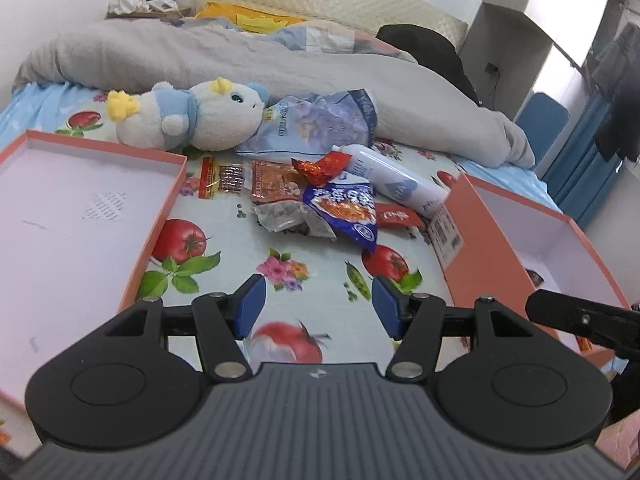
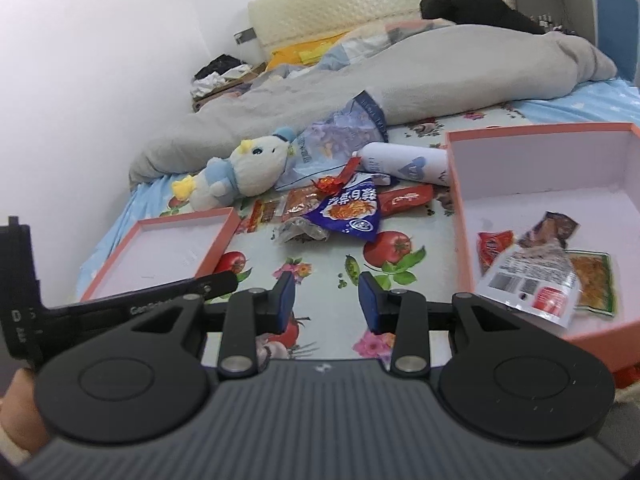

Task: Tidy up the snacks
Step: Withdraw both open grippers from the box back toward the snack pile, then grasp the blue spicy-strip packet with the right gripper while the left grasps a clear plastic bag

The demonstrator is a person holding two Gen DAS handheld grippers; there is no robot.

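While both my claws, left gripper (image 1: 319, 307) and right gripper (image 2: 326, 301), hang open, empty, snack pile (image 1: 320, 196) lies between lid (image 1: 72, 204) and box (image 2: 540, 184); risk: slippery blue packet (image 2: 349, 210) sliding from pinch.

The left gripper (image 1: 319, 306) hovers open over the fruit-print sheet (image 1: 240, 256); snack packets (image 1: 320, 200) heap at 12 o'clock (plush toy (image 1: 188, 116) beyond), orange boxes at 9 (image 1: 132, 256) and 3 (image 1: 480, 236).

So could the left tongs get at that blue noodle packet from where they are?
Probably yes. The left tongs stand open and empty, with only bare bedsheet between them and the blue packet, which lies atop the pile.
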